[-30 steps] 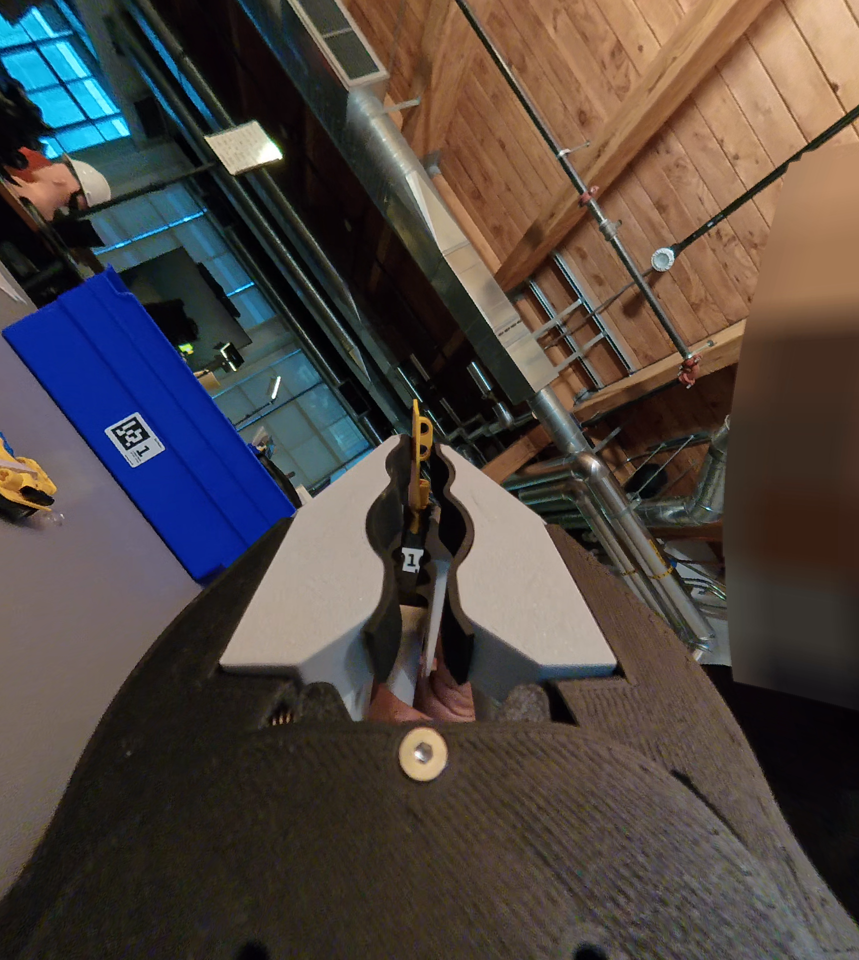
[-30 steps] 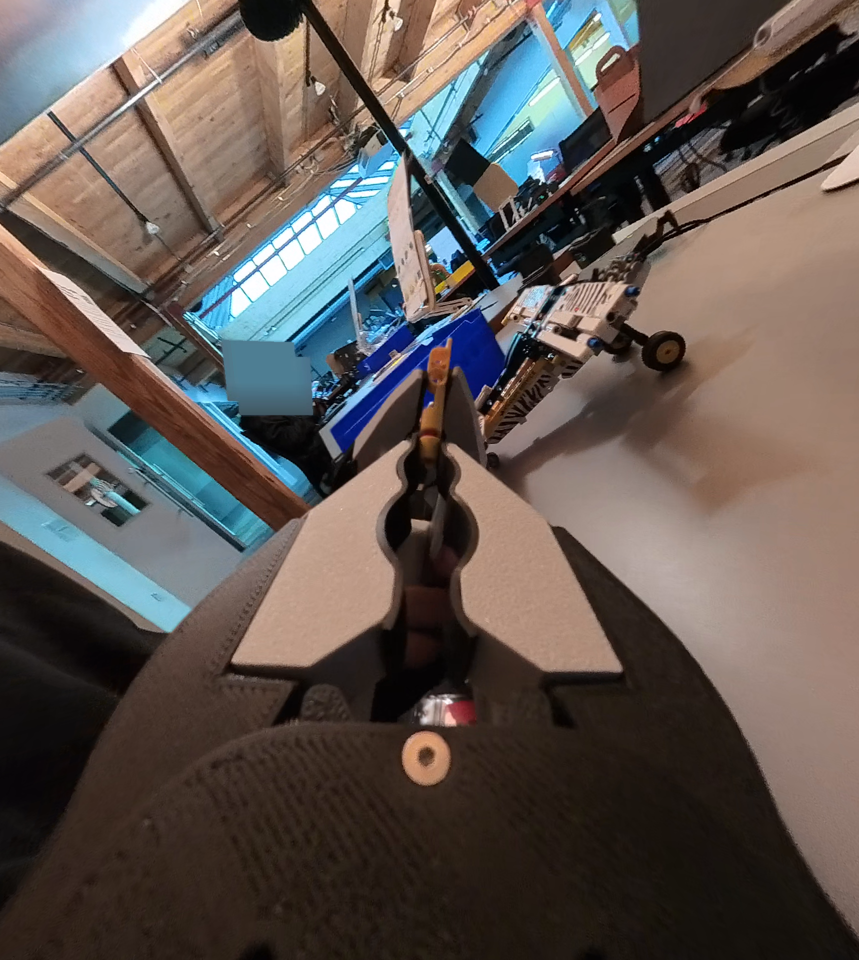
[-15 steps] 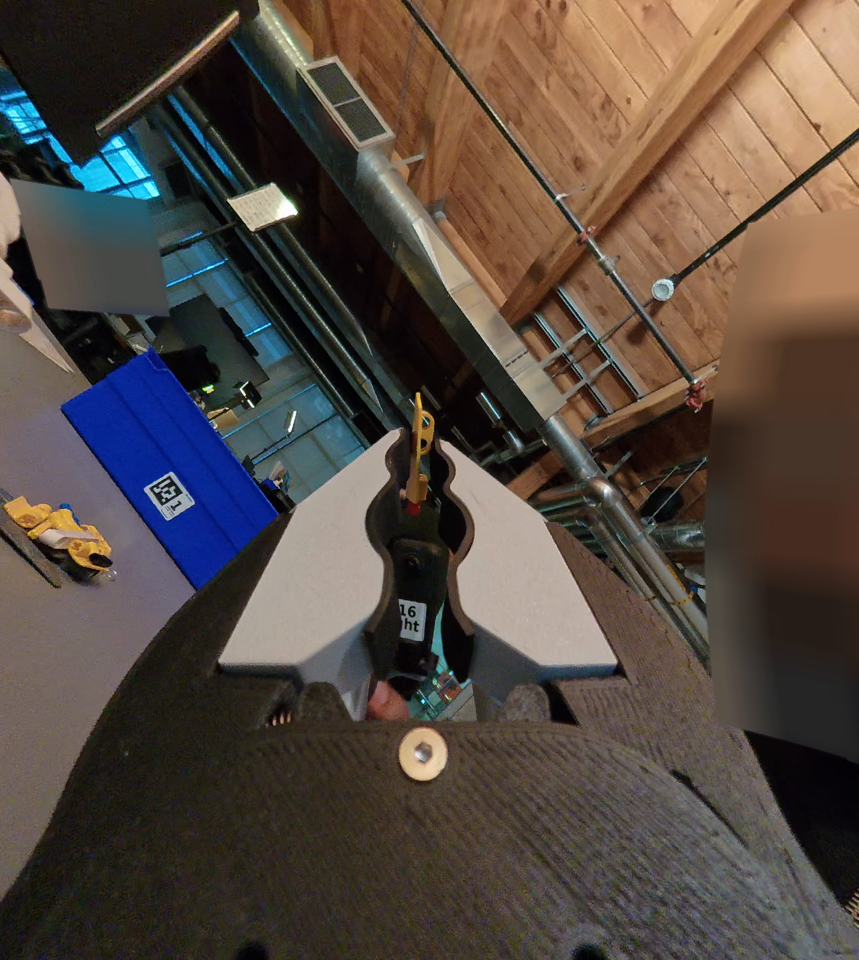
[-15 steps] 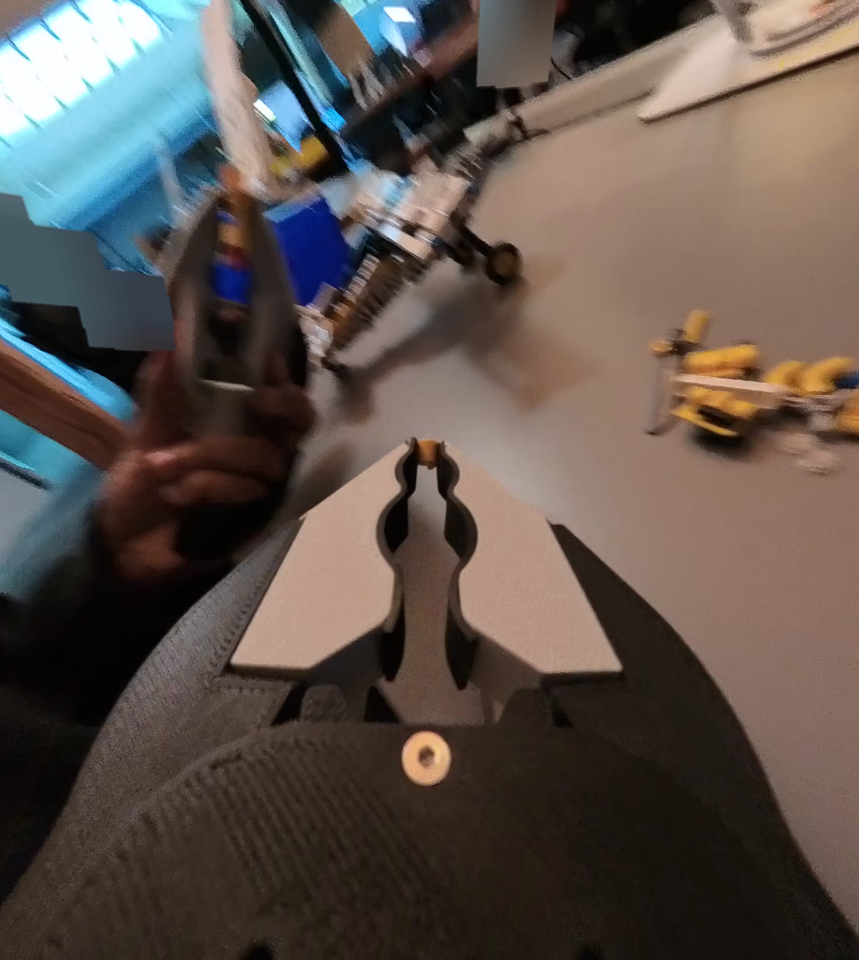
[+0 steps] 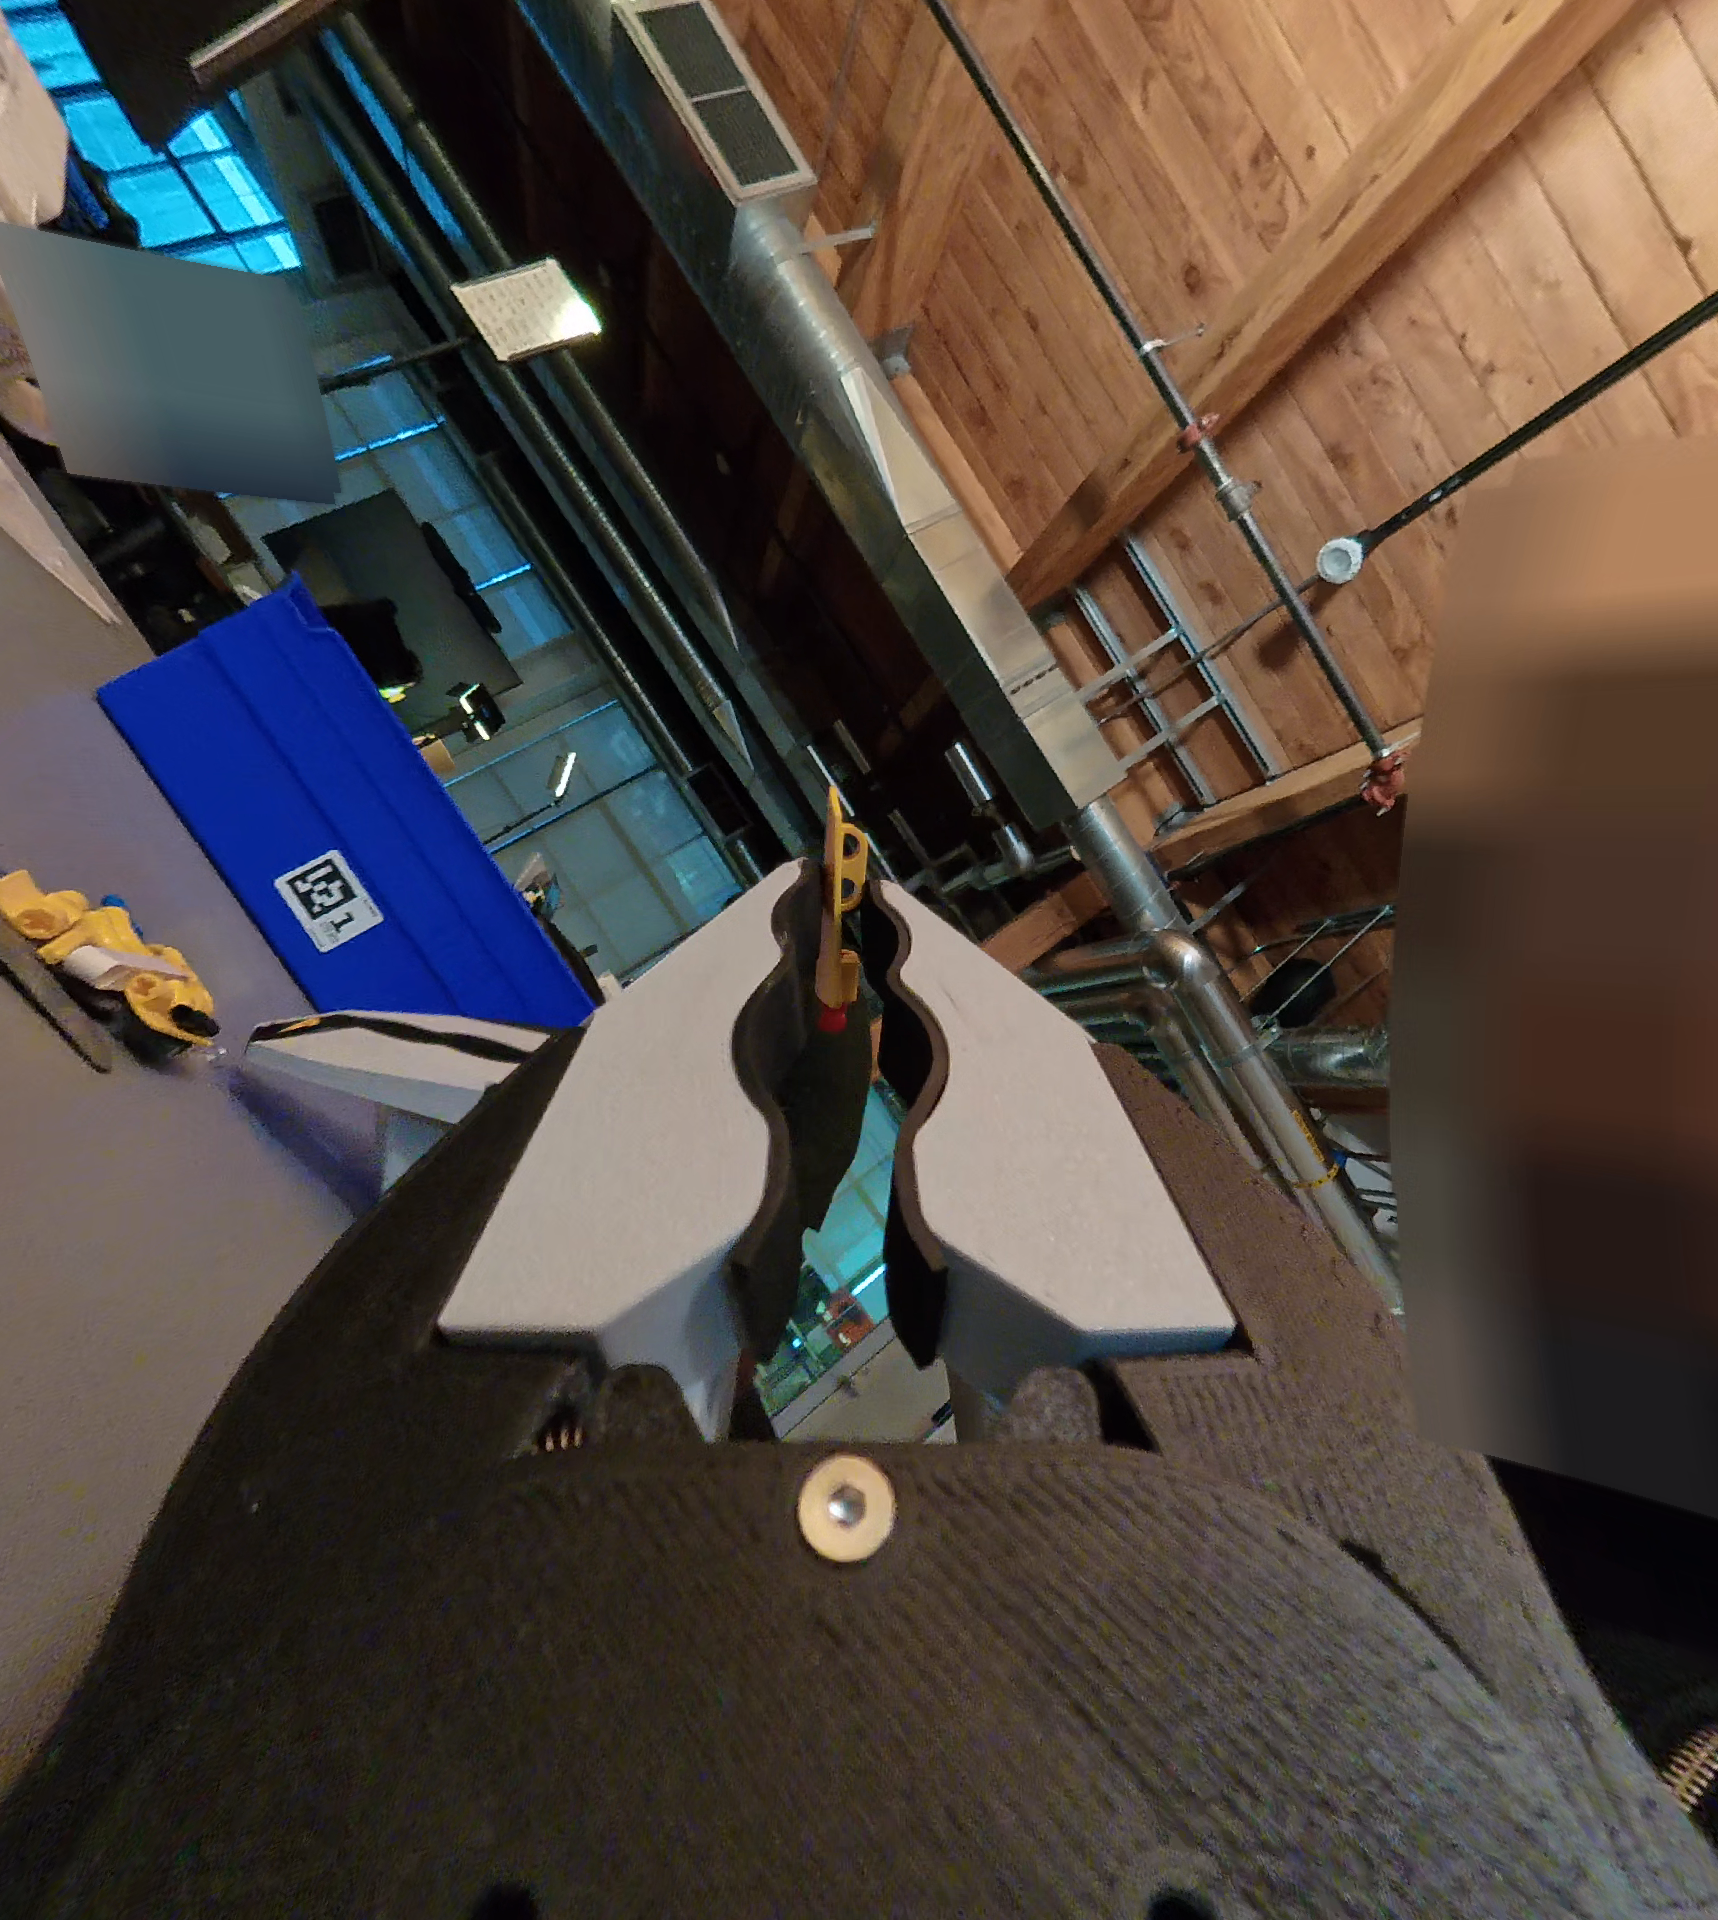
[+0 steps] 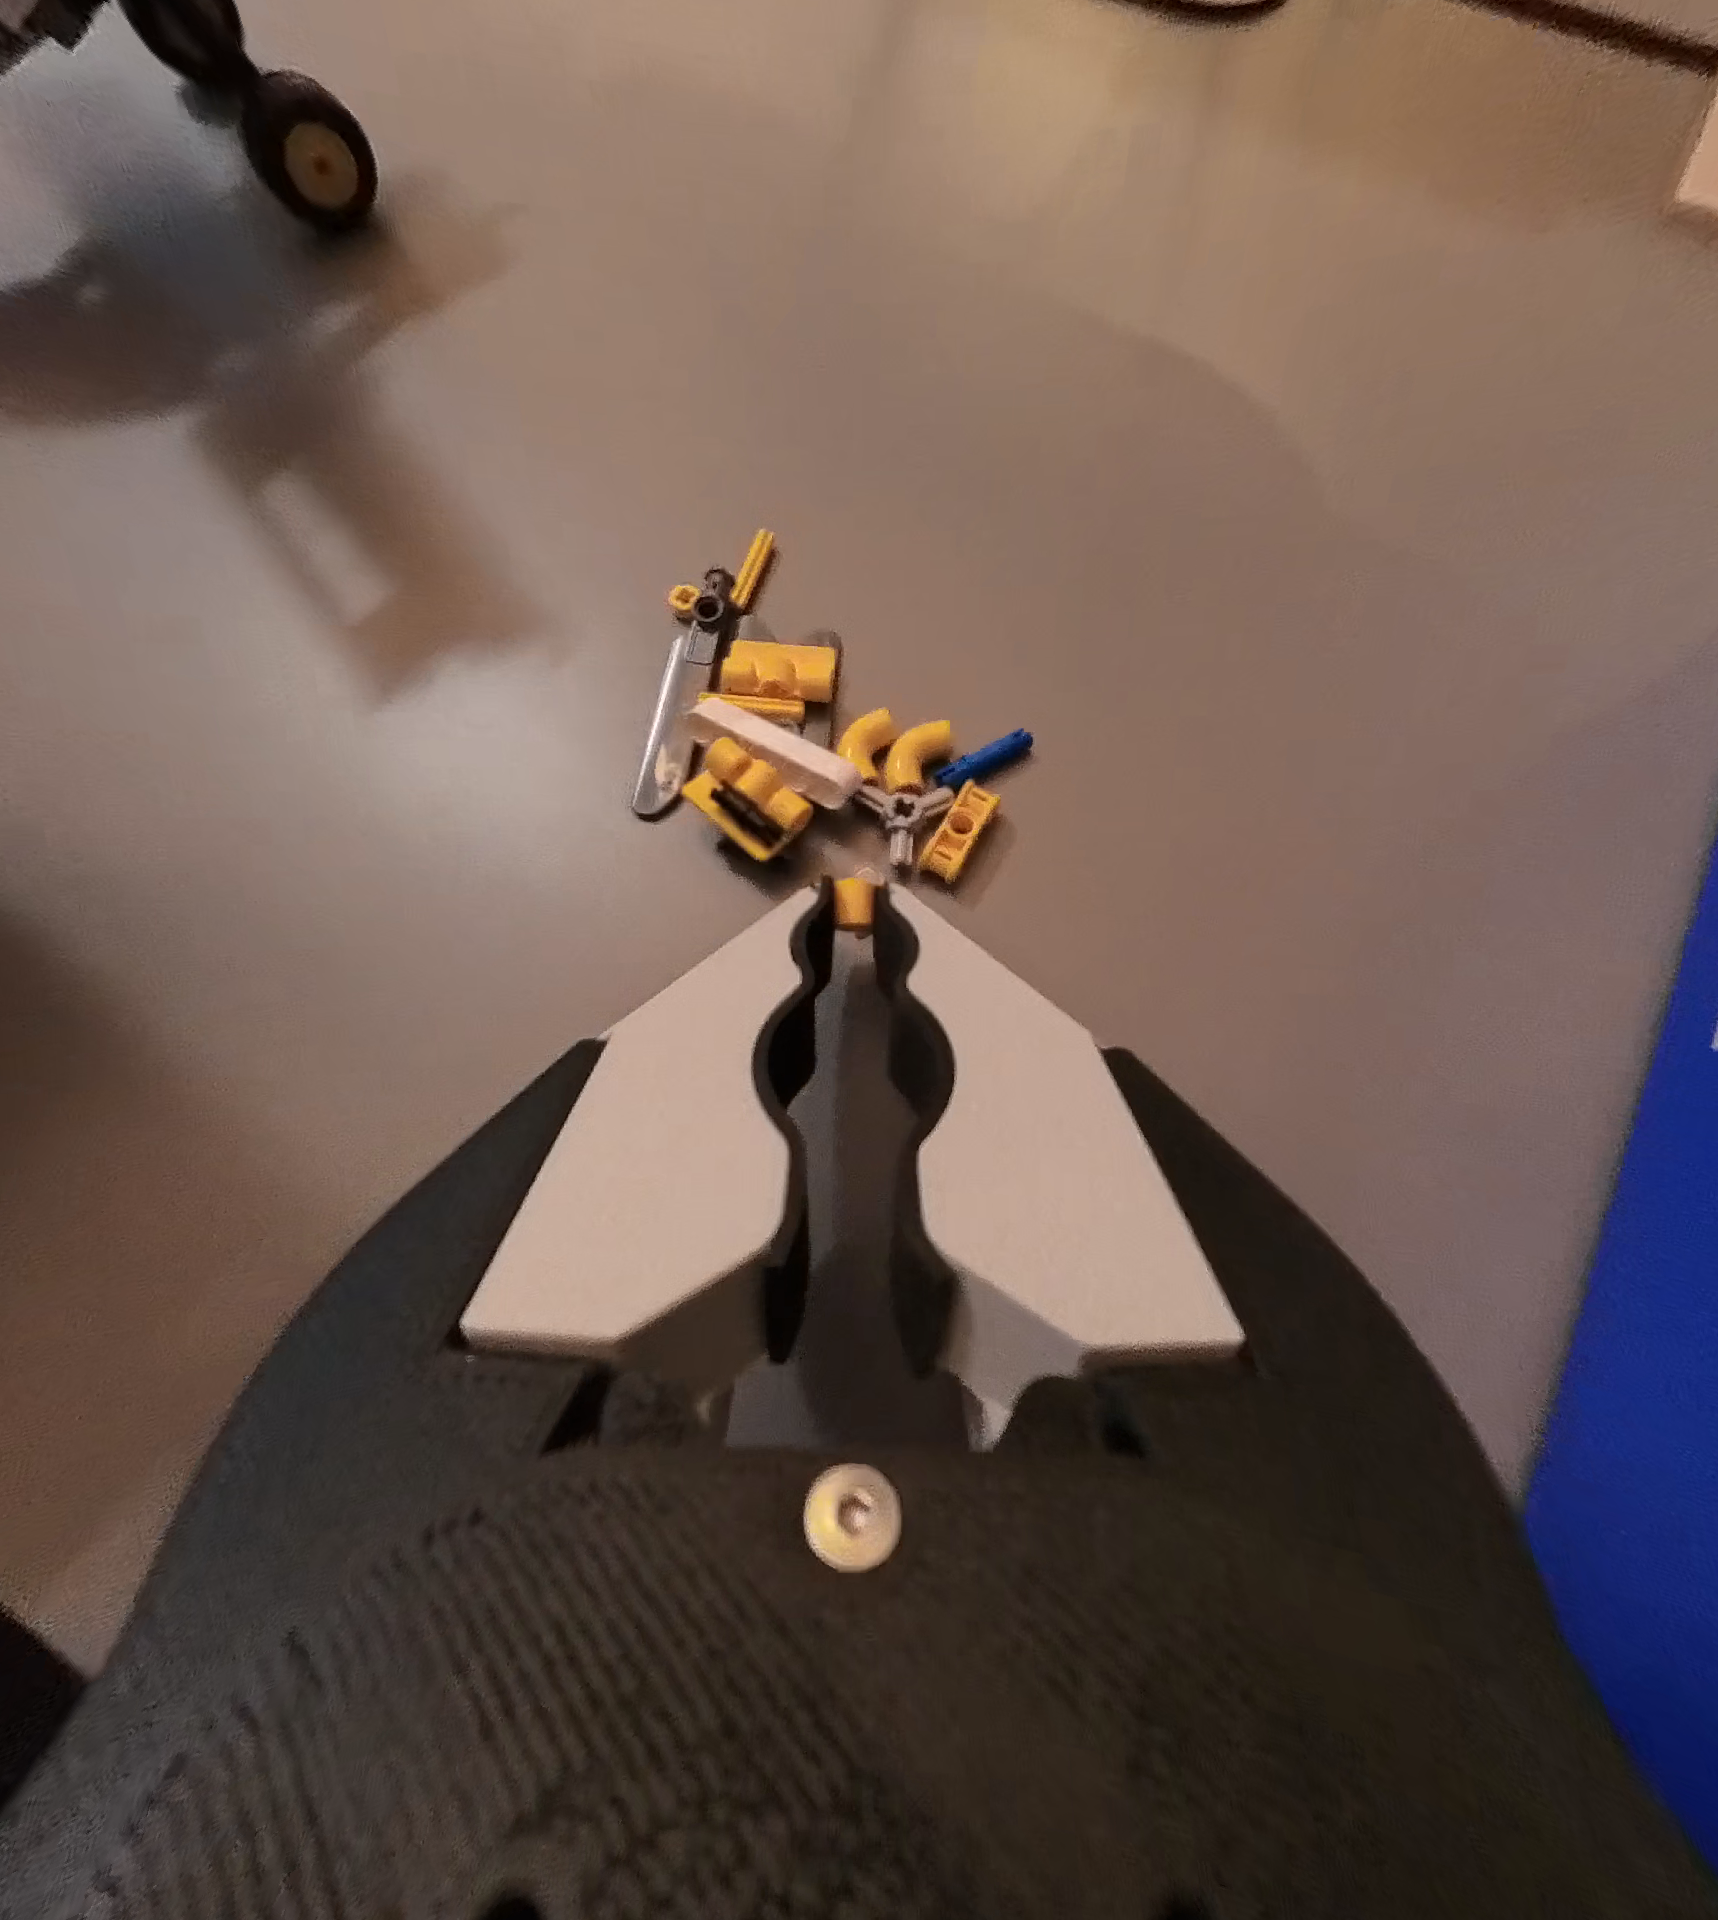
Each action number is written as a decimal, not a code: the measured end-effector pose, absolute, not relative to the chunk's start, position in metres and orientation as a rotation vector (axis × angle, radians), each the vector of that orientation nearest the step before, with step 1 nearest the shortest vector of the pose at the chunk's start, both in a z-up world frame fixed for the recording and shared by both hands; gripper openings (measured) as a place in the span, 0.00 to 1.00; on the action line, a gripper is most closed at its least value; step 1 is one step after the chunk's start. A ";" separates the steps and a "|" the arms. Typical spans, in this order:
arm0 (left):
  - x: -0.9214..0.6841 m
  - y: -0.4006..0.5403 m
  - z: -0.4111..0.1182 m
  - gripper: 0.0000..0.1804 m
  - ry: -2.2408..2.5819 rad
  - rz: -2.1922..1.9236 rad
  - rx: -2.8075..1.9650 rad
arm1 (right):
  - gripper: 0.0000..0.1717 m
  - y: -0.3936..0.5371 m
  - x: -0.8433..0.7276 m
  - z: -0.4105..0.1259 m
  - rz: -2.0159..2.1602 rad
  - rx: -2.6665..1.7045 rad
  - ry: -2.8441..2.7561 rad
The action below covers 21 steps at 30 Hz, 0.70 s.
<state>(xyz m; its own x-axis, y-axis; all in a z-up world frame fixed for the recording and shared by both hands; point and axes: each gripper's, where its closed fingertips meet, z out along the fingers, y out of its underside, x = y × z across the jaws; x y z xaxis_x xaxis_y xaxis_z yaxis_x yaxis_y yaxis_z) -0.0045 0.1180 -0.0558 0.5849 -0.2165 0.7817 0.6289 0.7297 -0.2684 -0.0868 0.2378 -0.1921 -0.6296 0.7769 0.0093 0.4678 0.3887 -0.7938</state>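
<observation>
My left gripper is shut on a thin yellow toy piece with holes. A red pin tip shows at the piece's lower end. The gripper is raised off the table and tilted up toward the ceiling. My right gripper is shut on a small yellow piece that shows only at the fingertips. It points down at the grey table, just short of a pile of loose toy pieces. The pile is mostly yellow, with a white bar, a grey three-armed connector and a blue pin.
A blue bin with a square marker stands at the right of the right wrist view; it also shows in the left wrist view. A toy vehicle's black and yellow wheel is at the far left. The pile also shows in the left wrist view. Across from one pair of fingers to the other is roughly 20 cm.
The two grippers stood tip to tip on the yellow assembly. My right gripper has pulled away with a small yellow piece and swung down over the pile. My left gripper keeps its piece.
</observation>
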 end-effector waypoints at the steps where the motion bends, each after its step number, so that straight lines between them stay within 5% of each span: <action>1: -0.005 0.120 -0.058 0.02 -0.806 -0.520 -0.581 | 0.03 0.237 -0.088 -0.190 1.090 -1.029 -2.257; 11: -0.007 0.127 -0.071 0.02 -0.823 -0.553 -0.607 | 0.09 0.239 -0.083 -0.180 1.021 -0.899 -2.205; 21: -0.007 0.137 -0.076 0.02 -0.826 -0.580 -0.616 | 0.11 0.154 0.014 -0.109 2.086 -0.993 -2.158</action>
<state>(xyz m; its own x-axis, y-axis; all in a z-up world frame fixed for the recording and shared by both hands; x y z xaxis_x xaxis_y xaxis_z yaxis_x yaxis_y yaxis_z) -0.0070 0.1368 -0.0756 0.5475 -0.2277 0.8052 0.6798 0.6822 -0.2693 0.0144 0.1543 -0.1088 -0.8023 0.4162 -0.4278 0.4417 -0.0681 -0.8946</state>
